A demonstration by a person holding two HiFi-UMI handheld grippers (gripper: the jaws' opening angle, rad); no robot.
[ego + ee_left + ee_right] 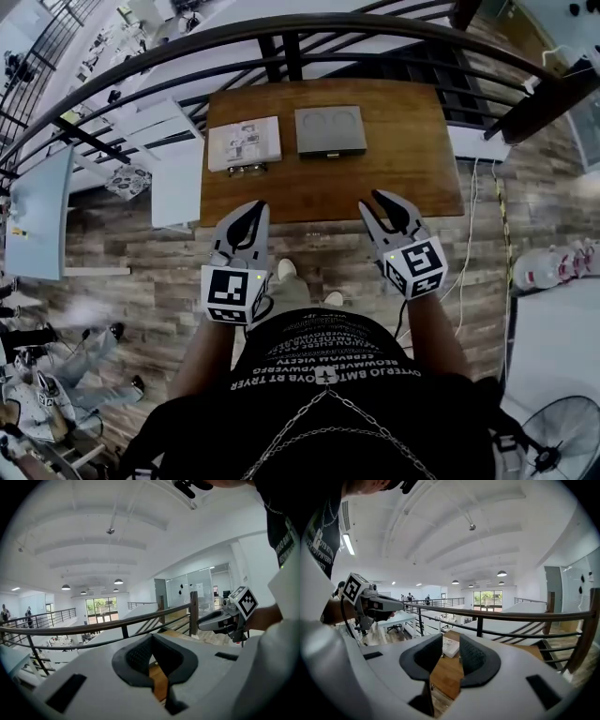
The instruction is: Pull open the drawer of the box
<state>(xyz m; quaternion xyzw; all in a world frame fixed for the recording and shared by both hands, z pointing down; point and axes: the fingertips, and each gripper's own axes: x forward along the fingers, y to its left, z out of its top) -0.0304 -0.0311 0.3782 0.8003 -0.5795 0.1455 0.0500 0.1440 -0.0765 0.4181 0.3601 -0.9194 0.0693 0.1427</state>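
A brown wooden table [394,178] carries a flat grey box [330,129] with a small fitting on its near edge, and a white box [244,142] to its left. Both grippers hover side by side at the table's near edge, short of the boxes and touching nothing. On my left gripper [257,206] the fingertips meet, with nothing between them. My right gripper [377,202] stands open and empty. In the right gripper view the white box [451,646] shows through the gap between the pads [474,657]. The left gripper view [151,641] shows only table wood below its closed tips.
A dark curved railing [281,33] runs just beyond the table's far edge, with a drop to a lower floor behind it. Cables [473,216] trail on the wood floor to the right. A fan [562,436] stands at the bottom right, and white tables [178,169] at the left.
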